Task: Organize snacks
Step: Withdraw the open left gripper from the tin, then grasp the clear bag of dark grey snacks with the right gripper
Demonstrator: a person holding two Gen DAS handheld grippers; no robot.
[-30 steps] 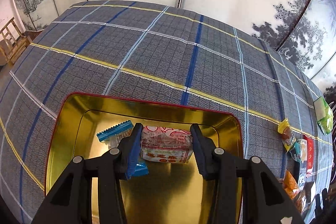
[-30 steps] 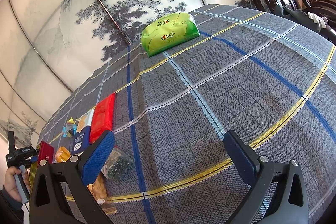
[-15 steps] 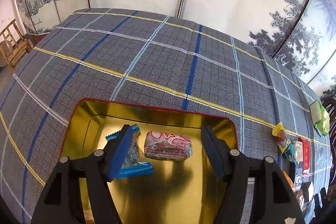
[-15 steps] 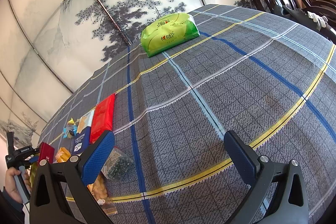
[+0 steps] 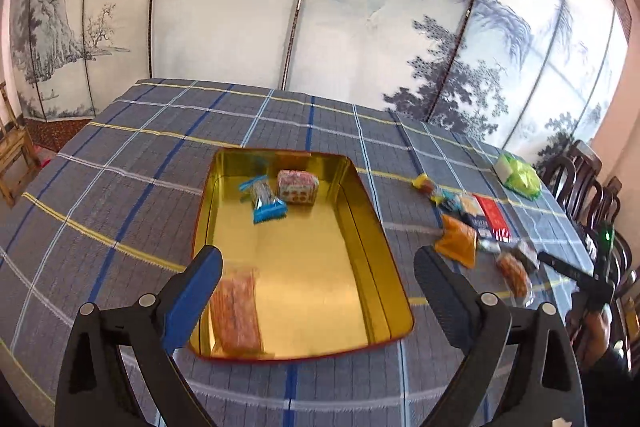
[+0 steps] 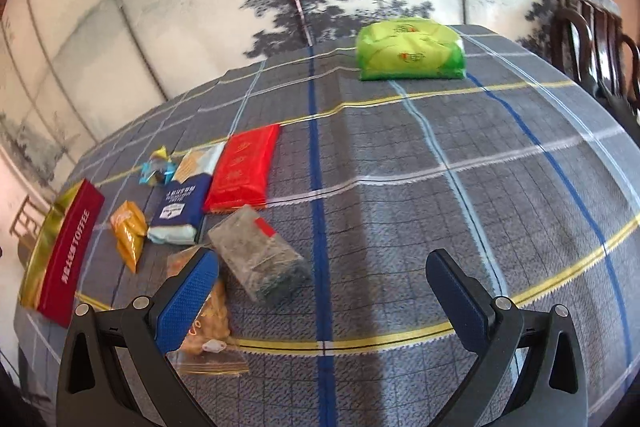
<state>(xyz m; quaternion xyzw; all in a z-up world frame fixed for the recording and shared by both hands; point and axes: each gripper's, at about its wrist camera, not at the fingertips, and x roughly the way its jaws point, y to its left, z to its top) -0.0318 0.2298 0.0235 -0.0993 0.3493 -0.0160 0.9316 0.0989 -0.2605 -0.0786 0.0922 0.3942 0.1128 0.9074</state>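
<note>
The gold tin (image 5: 372, 227) on the counter (image 5: 120, 163) shows its inside only to the left wrist view: a red-and-white packet (image 5: 298, 187), a blue-ended wrapper (image 5: 264, 201) and an orange packet (image 5: 236, 311). The left tongs (image 5: 318, 287) have just been opening, stand wide and hold nothing. The right tongs (image 6: 322, 291) are equally wide and empty over loose snacks. The tin's red side (image 6: 70, 247) reads "TOFFEE".
</note>
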